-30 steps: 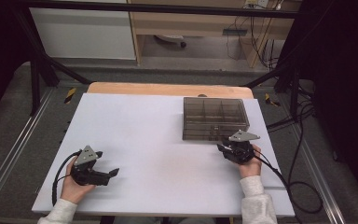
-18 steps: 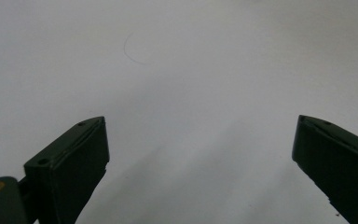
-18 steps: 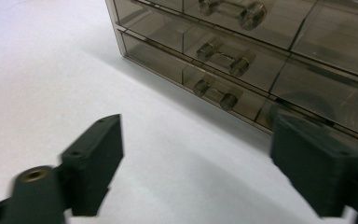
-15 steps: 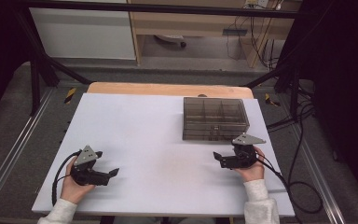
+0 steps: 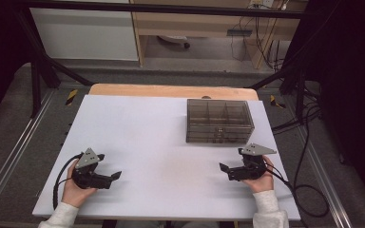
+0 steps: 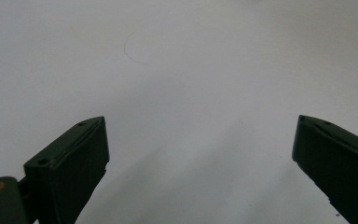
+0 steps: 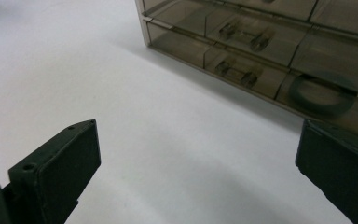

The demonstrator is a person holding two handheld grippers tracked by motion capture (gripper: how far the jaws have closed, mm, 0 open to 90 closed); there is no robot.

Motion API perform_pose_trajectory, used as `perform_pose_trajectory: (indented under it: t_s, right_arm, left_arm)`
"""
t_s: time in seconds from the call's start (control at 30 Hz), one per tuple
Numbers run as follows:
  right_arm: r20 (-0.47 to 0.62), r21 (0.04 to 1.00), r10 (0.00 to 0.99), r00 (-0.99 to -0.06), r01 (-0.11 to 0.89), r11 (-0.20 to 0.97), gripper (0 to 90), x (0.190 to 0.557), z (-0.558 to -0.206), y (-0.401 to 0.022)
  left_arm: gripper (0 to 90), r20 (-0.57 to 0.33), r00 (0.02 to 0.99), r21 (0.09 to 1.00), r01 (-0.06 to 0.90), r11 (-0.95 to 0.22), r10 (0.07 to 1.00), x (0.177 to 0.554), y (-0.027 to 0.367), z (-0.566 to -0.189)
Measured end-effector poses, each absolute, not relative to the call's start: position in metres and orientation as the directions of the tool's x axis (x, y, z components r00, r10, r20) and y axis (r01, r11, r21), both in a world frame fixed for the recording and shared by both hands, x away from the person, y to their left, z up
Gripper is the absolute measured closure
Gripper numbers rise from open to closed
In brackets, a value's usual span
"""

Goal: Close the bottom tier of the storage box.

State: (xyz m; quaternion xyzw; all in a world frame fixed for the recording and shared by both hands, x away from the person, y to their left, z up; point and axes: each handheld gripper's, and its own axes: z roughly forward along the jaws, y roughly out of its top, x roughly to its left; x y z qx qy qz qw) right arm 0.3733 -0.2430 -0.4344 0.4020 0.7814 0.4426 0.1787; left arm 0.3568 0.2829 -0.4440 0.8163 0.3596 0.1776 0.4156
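Note:
A smoky see-through drawer box (image 5: 220, 121) stands at the table's far right, its drawers pushed in. In the right gripper view its drawer fronts (image 7: 242, 70) fill the upper right, and a dark ring (image 7: 324, 91) lies inside the lowest right drawer. My right gripper (image 5: 230, 164) sits a little in front of the box, apart from it. Its jaws have just been opening and now stand wide (image 7: 199, 126) with nothing between them. My left gripper (image 5: 108, 168) rests at the near left, open (image 6: 201, 120) over the bare white tabletop.
The white table (image 5: 161, 142) has a wooden strip (image 5: 171, 90) along its far edge. Cables (image 5: 304, 190) trail off the right side. Metal rails (image 5: 9, 156) and a dark frame run beside the table.
My right gripper has drawn back from the box front toward the near edge, and its jaws have spread from nearly shut to wide. The left gripper has not moved.

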Motion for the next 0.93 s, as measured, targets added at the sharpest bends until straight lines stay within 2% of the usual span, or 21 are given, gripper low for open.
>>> perform_pose_trajectory:
  t_s: [0.93]
  right_arm:
    - [0.109, 0.835, 0.777, -0.620, 0.481, 0.267, 0.4, 0.359, -0.449, -0.267]
  left_arm:
    - [3.5, -0.007, 0.678, 0.803, 0.442, -0.399, 0.735, 0.357, 0.282, -0.444]
